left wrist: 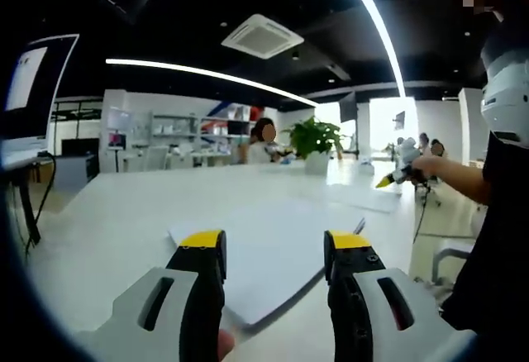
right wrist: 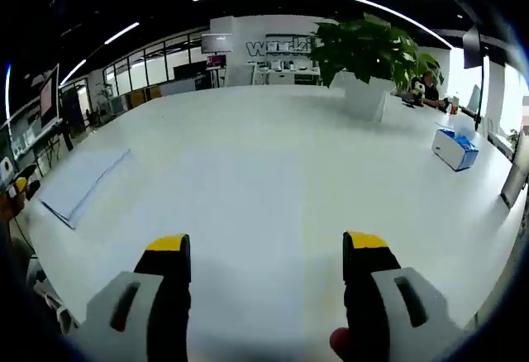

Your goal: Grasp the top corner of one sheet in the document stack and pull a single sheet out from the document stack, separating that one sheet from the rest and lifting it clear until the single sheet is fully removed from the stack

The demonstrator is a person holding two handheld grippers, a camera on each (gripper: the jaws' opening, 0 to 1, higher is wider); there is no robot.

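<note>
The document stack (left wrist: 277,267) is a flat pile of white sheets on the white table (left wrist: 140,213). It lies just ahead of and under my left gripper (left wrist: 275,250), whose yellow-tipped jaws stand open above the stack's near part with nothing between them. In the right gripper view the same stack (right wrist: 83,178) lies far off at the left. My right gripper (right wrist: 266,246) hangs open over bare tabletop (right wrist: 273,164), holding nothing. In the left gripper view the right gripper (left wrist: 395,177) is small, held out in a person's hand over the table's right side.
A potted plant (right wrist: 368,48) in a white pot stands at the far end of the table, also in the left gripper view (left wrist: 314,140). A blue box (right wrist: 456,149) sits near the right edge. A monitor (left wrist: 33,89) stands at the left. The person's dark-clothed body (left wrist: 496,238) is at the right.
</note>
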